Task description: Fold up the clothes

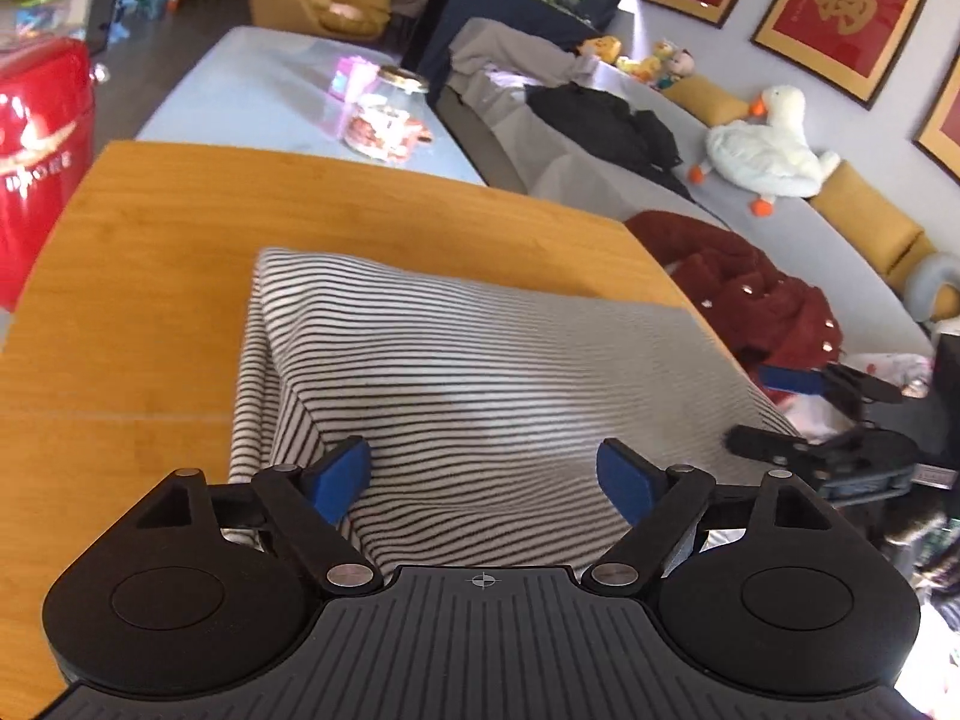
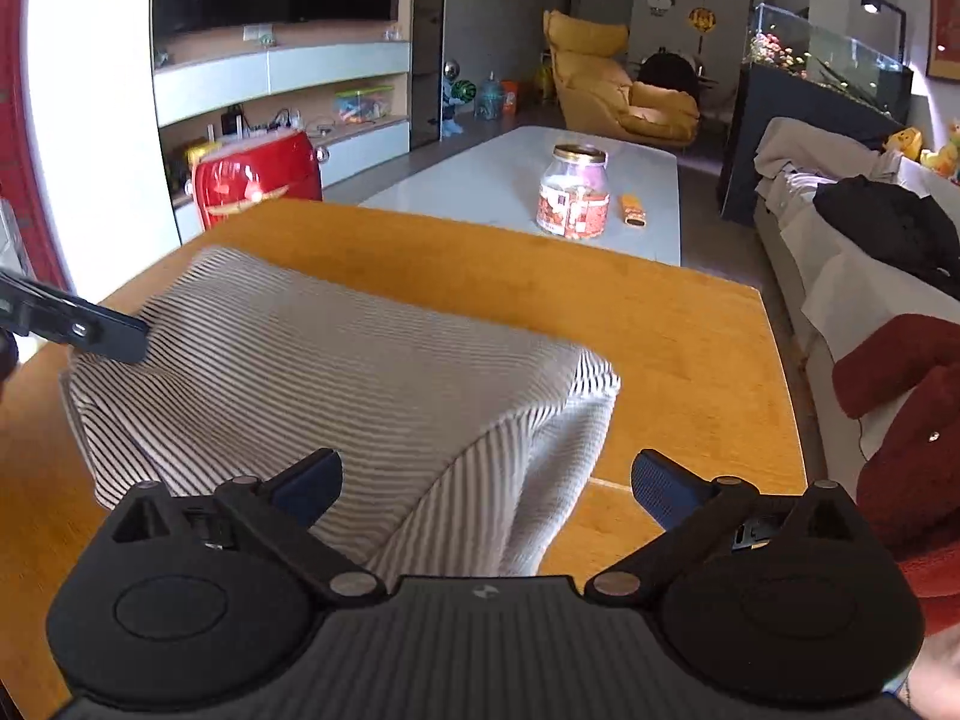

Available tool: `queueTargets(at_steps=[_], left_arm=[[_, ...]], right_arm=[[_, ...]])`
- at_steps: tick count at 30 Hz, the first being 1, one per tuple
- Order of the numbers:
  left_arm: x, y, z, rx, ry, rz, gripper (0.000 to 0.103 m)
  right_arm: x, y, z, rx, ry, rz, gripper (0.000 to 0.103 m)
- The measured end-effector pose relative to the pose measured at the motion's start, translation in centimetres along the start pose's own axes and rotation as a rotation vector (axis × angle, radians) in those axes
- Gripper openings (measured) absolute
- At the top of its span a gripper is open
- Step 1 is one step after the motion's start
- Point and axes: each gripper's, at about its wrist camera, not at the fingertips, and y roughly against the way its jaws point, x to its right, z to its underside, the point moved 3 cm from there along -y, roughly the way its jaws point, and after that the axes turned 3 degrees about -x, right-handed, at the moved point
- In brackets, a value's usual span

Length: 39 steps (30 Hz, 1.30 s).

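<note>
Striped garment [image 1: 456, 372] lies folded at centre frame on the wooden counter [image 1: 138, 300]. Left hand-held gripper [image 1: 483, 474] spread wide, pads clear of cloth. Right hand-held gripper [image 2: 486, 489] likewise wide, garment corner between but unpressed. Judgement: fold released; next, press layers flat and square the edges without dragging.

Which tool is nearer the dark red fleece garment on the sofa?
Right. The right tool sits at the striped cloth's sofa-side end, beside the red garment; the left tool is at the far end.
</note>
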Motion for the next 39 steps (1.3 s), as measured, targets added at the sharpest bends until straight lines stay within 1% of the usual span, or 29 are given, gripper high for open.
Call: queueTargets(at_steps=[1,2,3,4,7,10,12,13,16,17,20,25,28,30,31,34,38,39], left_arm=[[-0.2,-0.1,-0.6,0.017,0.009,-0.031,0.087],[0.0,0.0,-1.1,0.027,0.022,-0.040,0.088],[0.2,0.2,-1.7,0.036,0.034,-0.050,0.089],[0.6,0.5,-2.0,0.046,0.039,-0.042,0.091],[3.0,2.1,-1.9,0.057,-0.001,0.072,0.095],[4.8,2.0,-0.9,0.007,-0.013,0.178,0.095],[5.1,0.6,0.0,-0.055,0.012,0.218,0.095],[5.1,-0.1,0.4,-0.078,0.019,0.228,0.095],[4.4,-1.9,1.0,-0.102,0.011,0.206,0.095],[4.2,-2.1,0.7,-0.096,0.005,0.210,0.095],[3.8,-2.9,-0.4,-0.082,-0.019,0.186,0.095],[3.8,-4.9,-2.1,-0.043,-0.120,0.117,0.095],[3.6,-5.8,-2.9,-0.046,-0.134,0.103,0.095],[3.4,-5.9,-3.2,-0.049,-0.129,0.093,0.095],[3.4,-5.8,-3.4,-0.051,-0.127,0.084,0.095],[3.9,-5.1,-3.2,-0.052,-0.139,0.029,0.095],[5.0,-3.9,-2.1,-0.049,-0.194,-0.043,0.097],[5.1,-3.6,-1.8,-0.048,-0.204,-0.056,0.097]], right_arm=[[0.4,-0.1,-0.6,0.016,-0.023,-0.001,0.103],[0.7,-0.3,-1.3,0.032,-0.039,0.013,0.103],[1.2,-0.6,-1.8,0.048,-0.046,0.043,0.103],[1.6,-1.0,-2.3,0.058,-0.048,0.081,0.103],[2.7,-3.2,-3.3,0.053,-0.032,0.172,0.103],[2.8,-6.2,-3.0,0.003,0.030,0.239,0.103],[2.4,-7.6,-2.3,-0.033,0.074,0.261,0.103],[2.1,-8.1,-1.8,-0.047,0.095,0.270,0.103],[1.3,-7.1,-0.6,-0.021,0.145,0.315,0.103],[1.1,-6.6,-0.2,-0.026,0.144,0.311,0.103],[0.6,-5.1,1.0,-0.045,0.121,0.278,0.103],[-1.6,-3.1,2.5,-0.063,0.100,0.223,0.103],[-3.0,-2.7,2.8,-0.075,0.087,0.207,0.103],[-3.3,-2.9,2.9,-0.093,0.041,0.173,0.103],[-3.2,-3.1,3.0,-0.104,0.007,0.150,0.103],[-1.4,-3.6,3.2,-0.134,-0.157,0.040,0.103],[-1.7,-3.9,3.0,-0.158,-0.118,0.021,0.103],[-1.6,-3.8,2.8,-0.146,-0.126,0.011,0.103]])
